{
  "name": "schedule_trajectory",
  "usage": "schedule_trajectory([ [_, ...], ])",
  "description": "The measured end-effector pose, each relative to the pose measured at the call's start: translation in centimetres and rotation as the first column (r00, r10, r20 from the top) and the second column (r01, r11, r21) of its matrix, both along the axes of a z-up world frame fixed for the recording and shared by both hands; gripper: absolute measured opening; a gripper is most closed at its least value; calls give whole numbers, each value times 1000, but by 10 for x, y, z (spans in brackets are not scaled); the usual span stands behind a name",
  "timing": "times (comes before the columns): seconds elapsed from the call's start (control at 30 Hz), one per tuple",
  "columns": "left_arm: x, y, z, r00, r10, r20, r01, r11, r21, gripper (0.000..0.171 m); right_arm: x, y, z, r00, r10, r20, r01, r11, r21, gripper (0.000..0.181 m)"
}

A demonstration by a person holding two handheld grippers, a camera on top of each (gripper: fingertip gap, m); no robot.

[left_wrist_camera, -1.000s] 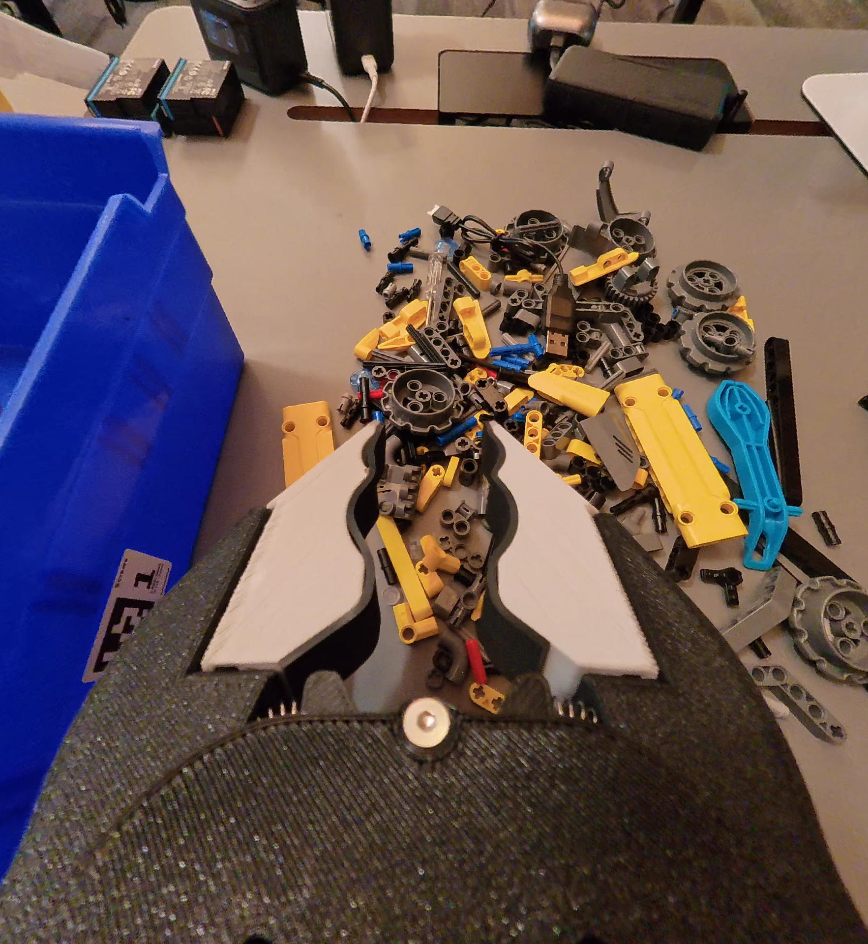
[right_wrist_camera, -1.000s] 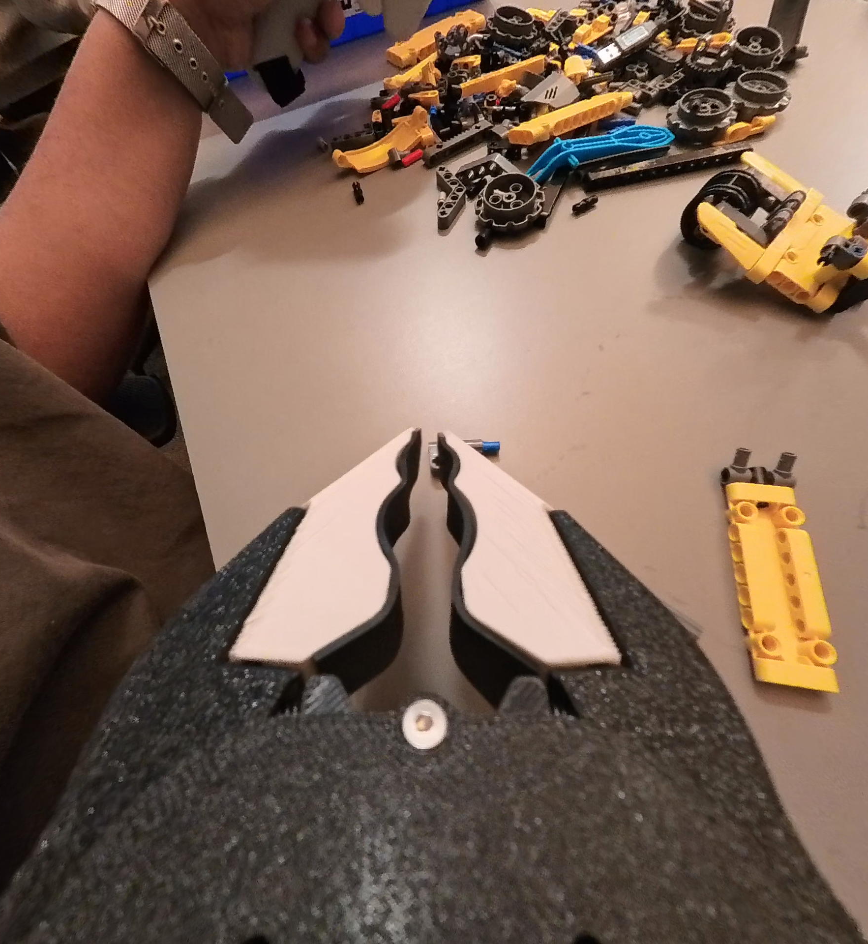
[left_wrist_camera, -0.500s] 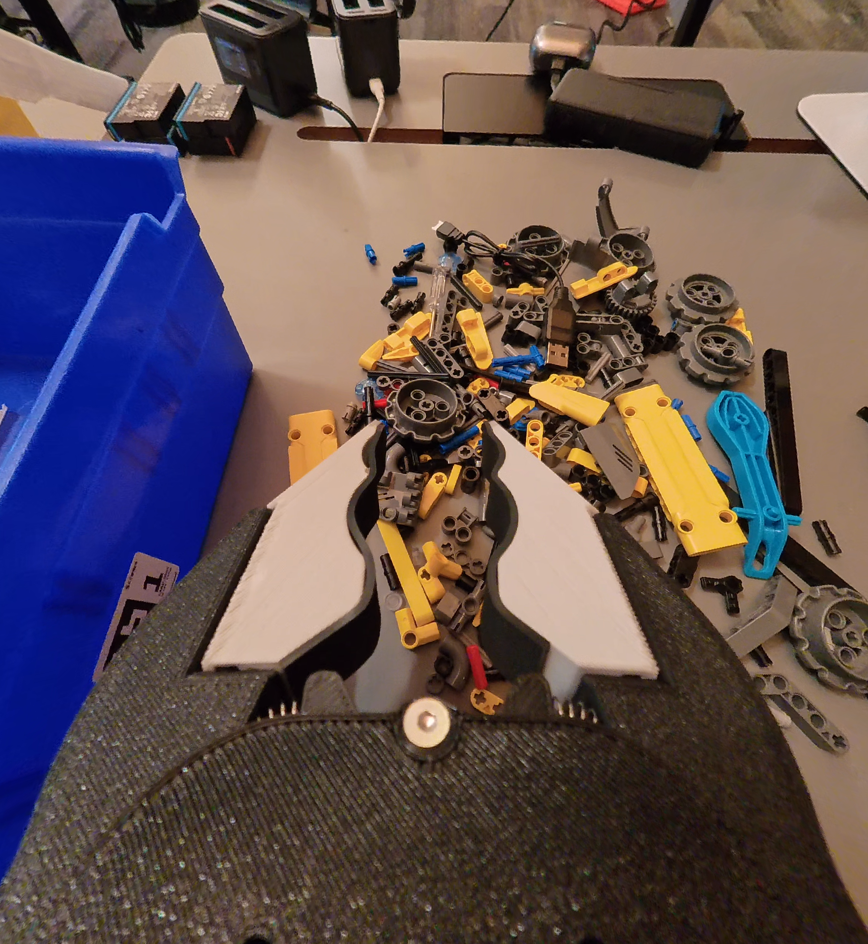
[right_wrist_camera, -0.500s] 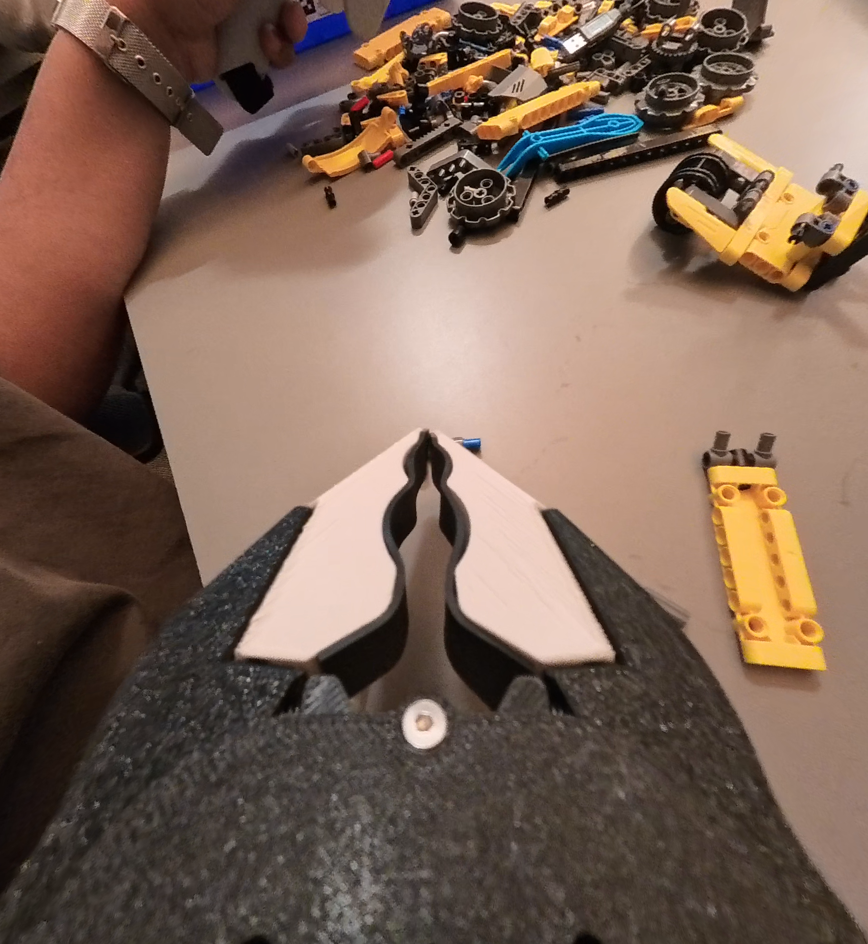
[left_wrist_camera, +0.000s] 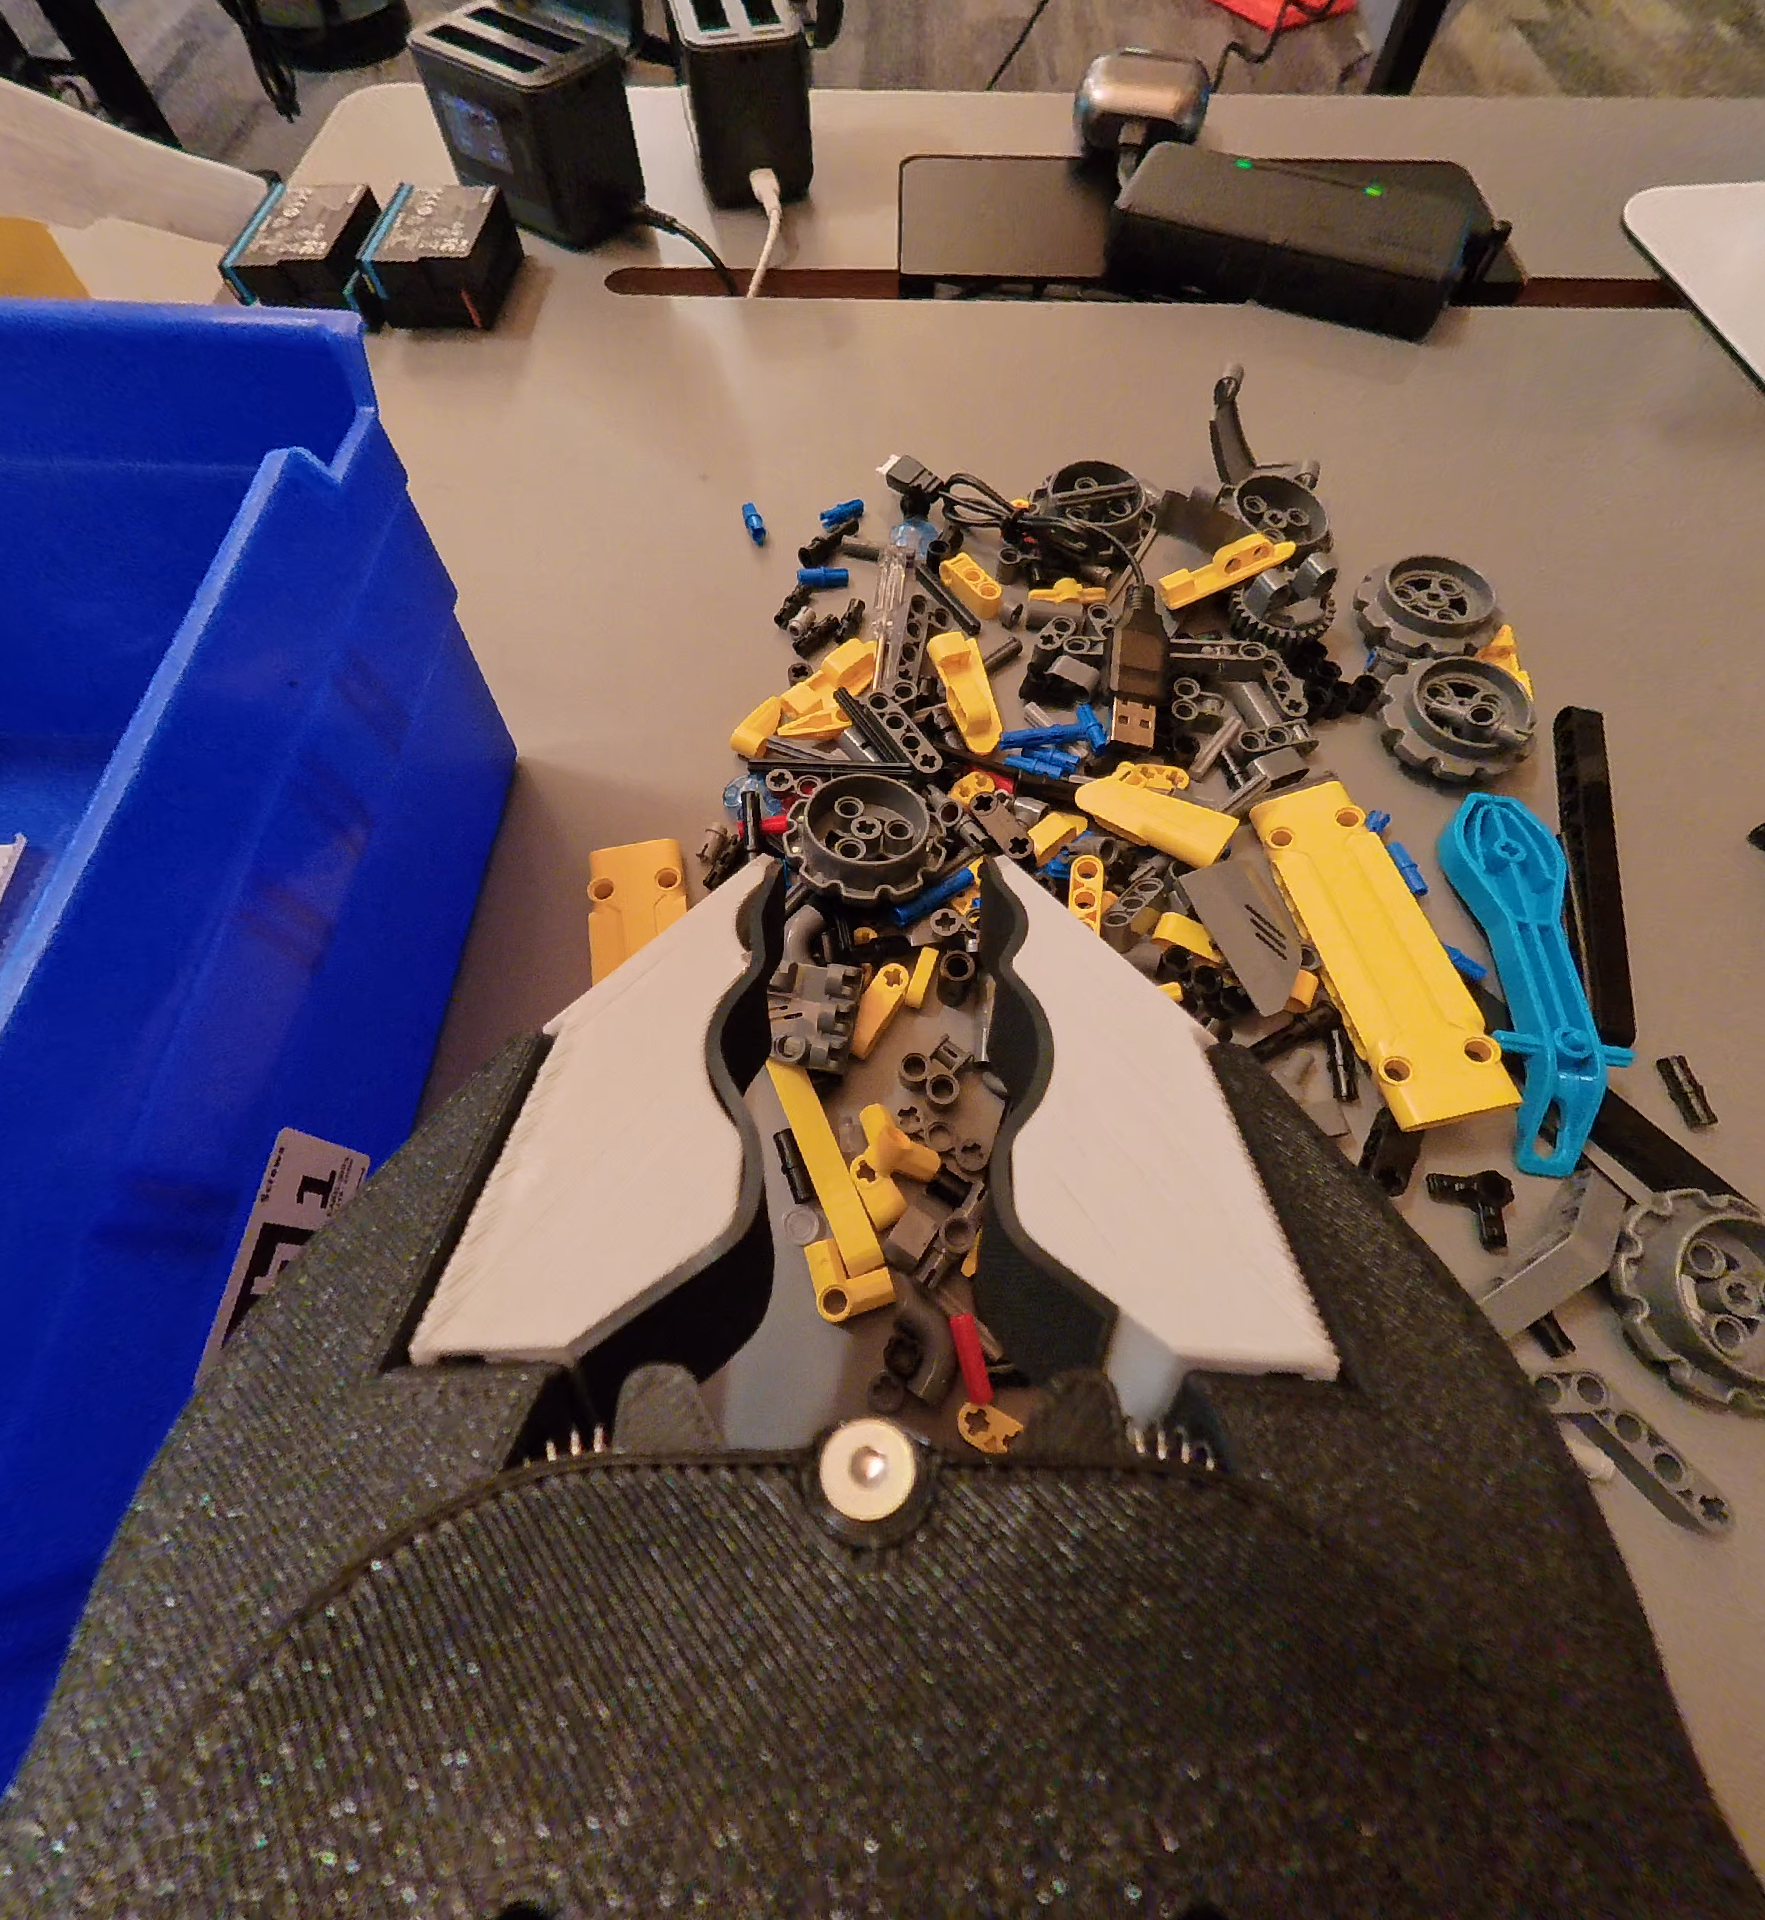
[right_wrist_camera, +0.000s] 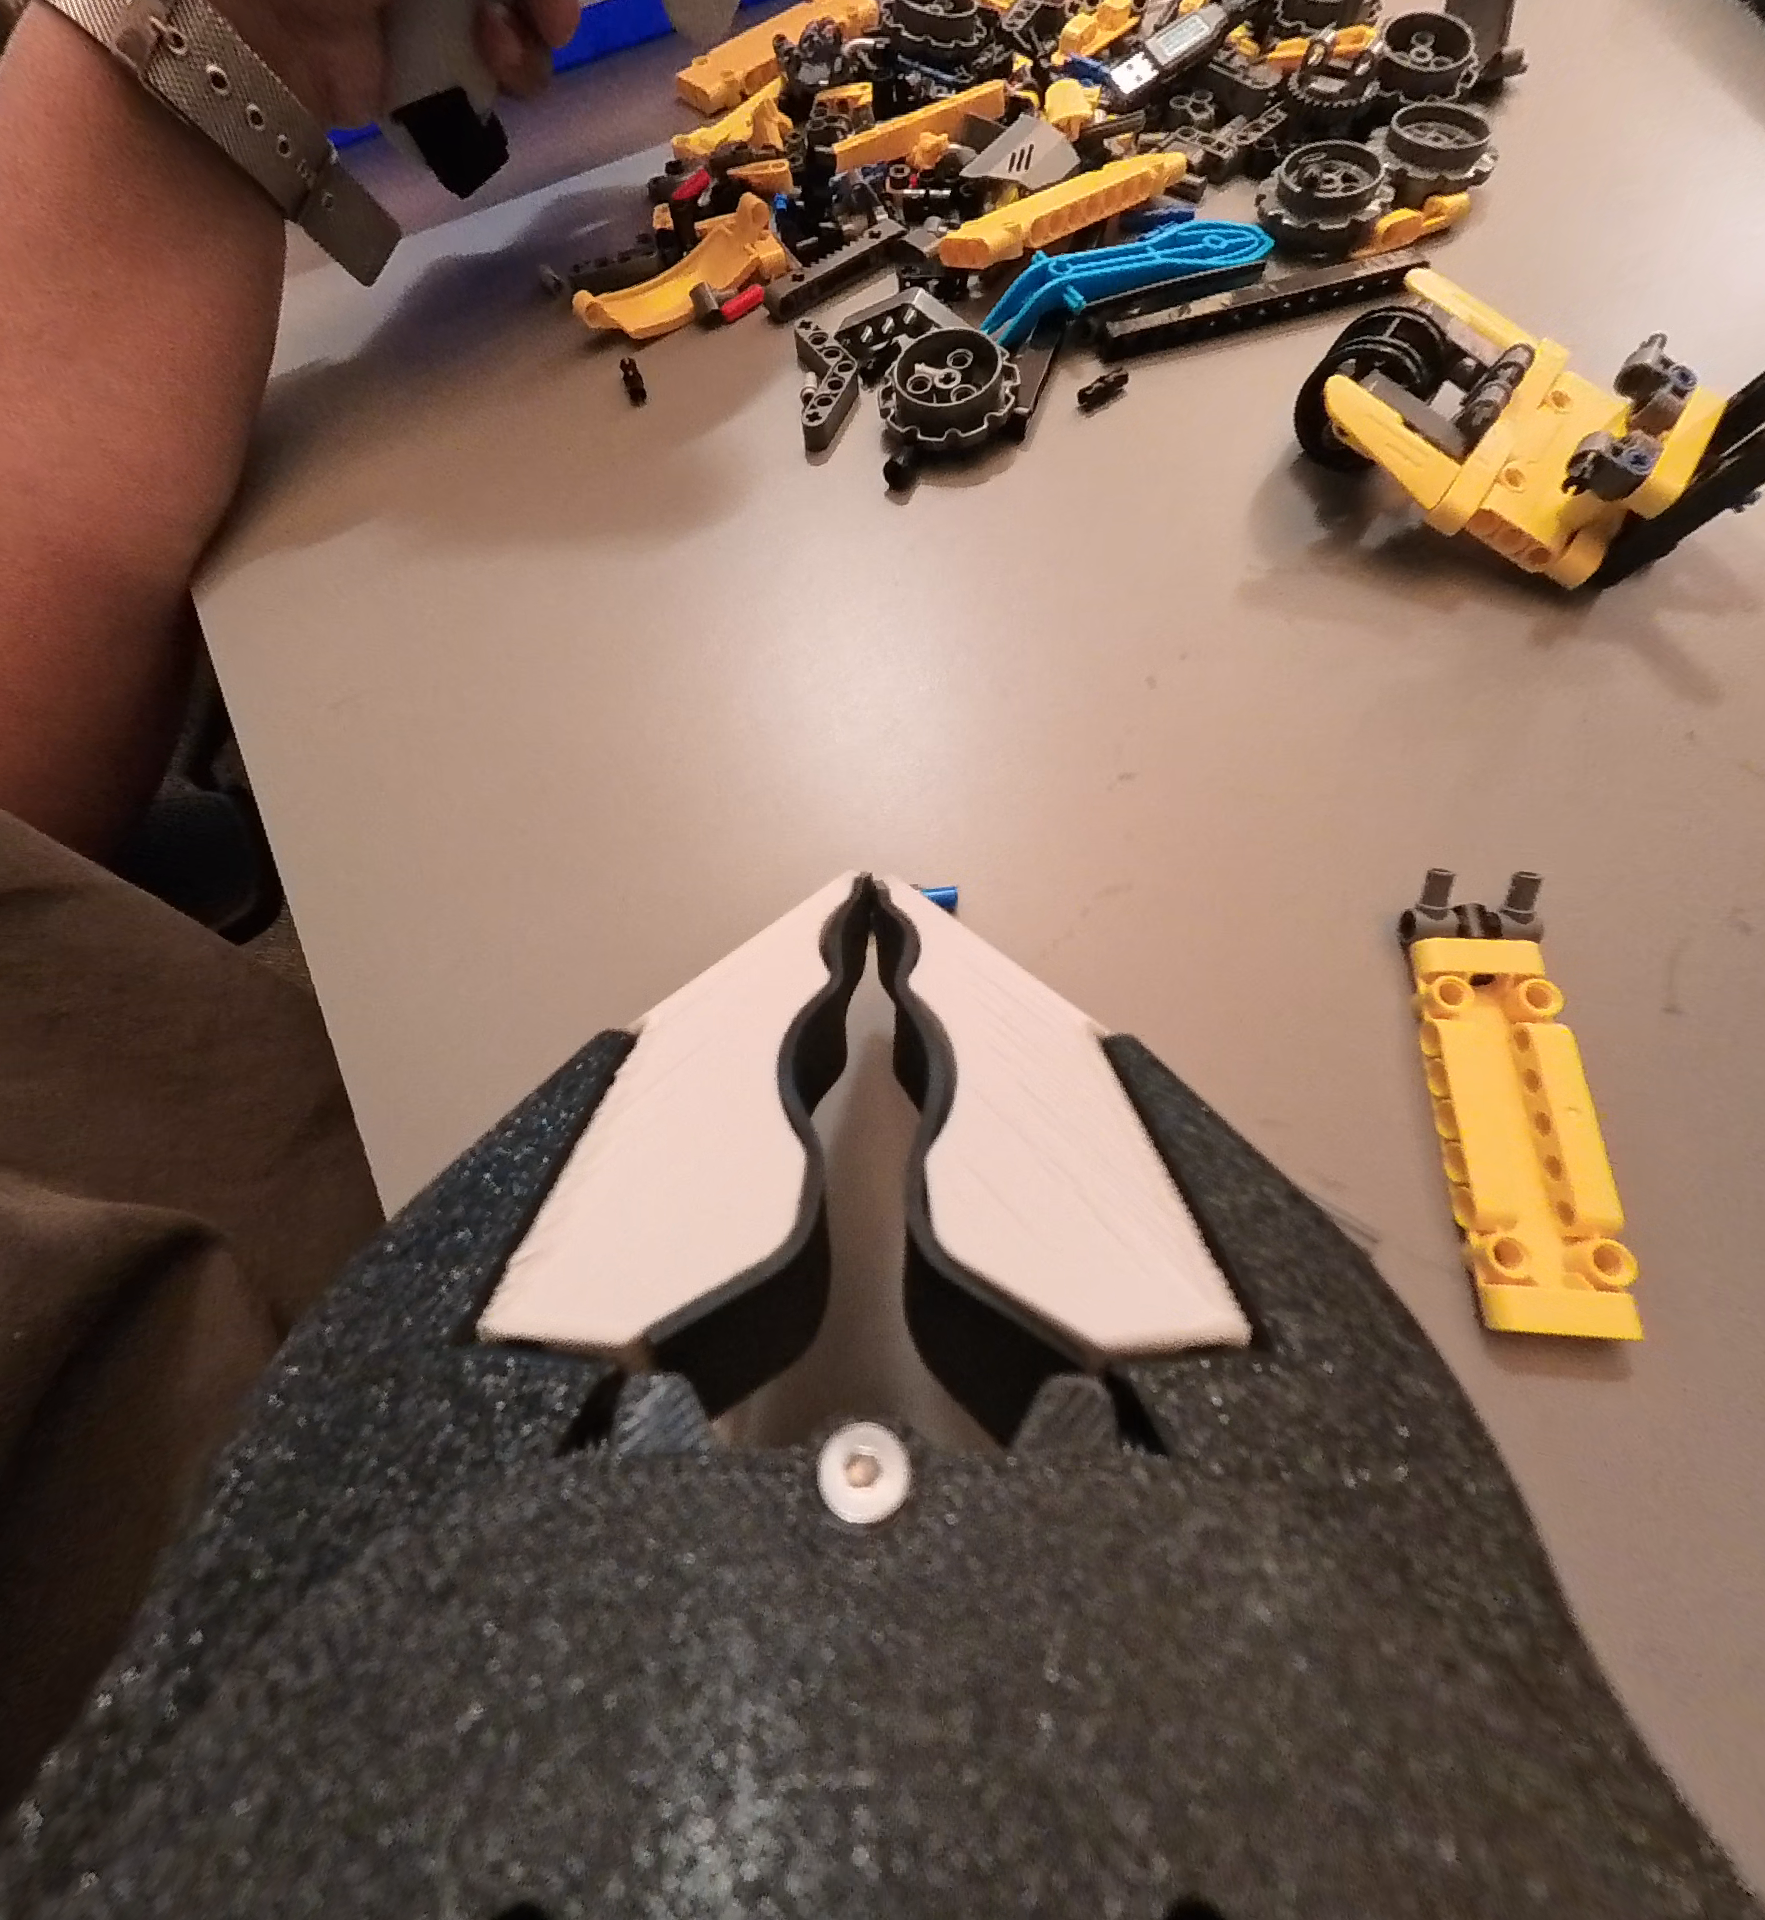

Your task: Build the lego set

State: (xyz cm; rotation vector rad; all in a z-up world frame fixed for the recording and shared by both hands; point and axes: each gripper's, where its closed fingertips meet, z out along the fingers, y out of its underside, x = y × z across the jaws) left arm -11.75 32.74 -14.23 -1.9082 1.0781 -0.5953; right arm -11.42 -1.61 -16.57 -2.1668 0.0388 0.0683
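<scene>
My left gripper (left_wrist_camera: pixel 878 873) is open and empty, hovering low over the near end of a pile of yellow, black, grey and blue building parts (left_wrist_camera: pixel 1065 727). Its tips sit just short of a dark grey toothed wheel (left_wrist_camera: pixel 862 836). Small grey and yellow pieces lie between the fingers. My right gripper (right_wrist_camera: pixel 870 883) is shut at the tips on a small blue pin (right_wrist_camera: pixel 938 896) on the bare grey table. Only the pin's blue end shows, to the right of the tips. A flat yellow panel (right_wrist_camera: pixel 1522 1122) lies to its right.
A large blue bin (left_wrist_camera: pixel 182 727) stands close on the left of the left gripper. Black chargers (left_wrist_camera: pixel 535 135) and a black box (left_wrist_camera: pixel 1293 229) line the far edge. A part-built yellow model (right_wrist_camera: pixel 1543 457) sits at the right. A person's forearm (right_wrist_camera: pixel 57 416) crosses the table's left edge. Left tips to right tips: about 35 centimeters. To reach the dark grey toothed wheel (left_wrist_camera: pixel 862 836) in a straight line is about 5 centimeters for my left fingers, about 35 centimeters for my right.
My right gripper has closed from a narrow gap to shut on the blue pin. My left gripper has drawn back and risen a little, staying open.
</scene>
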Motion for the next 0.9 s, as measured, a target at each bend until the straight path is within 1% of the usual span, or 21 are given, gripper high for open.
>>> schedule_trajectory([
  [0.47, 0, -1, 1, 1000, -2, 2, 2, 1000, 2, 34, 3, 0, 3, 1000, -16, -20, 17, 1000, 16, 0],
  [0.67, 0, 0, 1, 1000, -2, 3, 2, 1000, 5, 34, 17, -2, 8, 994, -101, -32, 103, 994, 48, 0],
  [0.9, 0, 0, 2, 1000, -1, -2, 1, 1000, 12, 34, 18, -1, 4, 995, -97, -35, 98, 995, 28, 0],
])
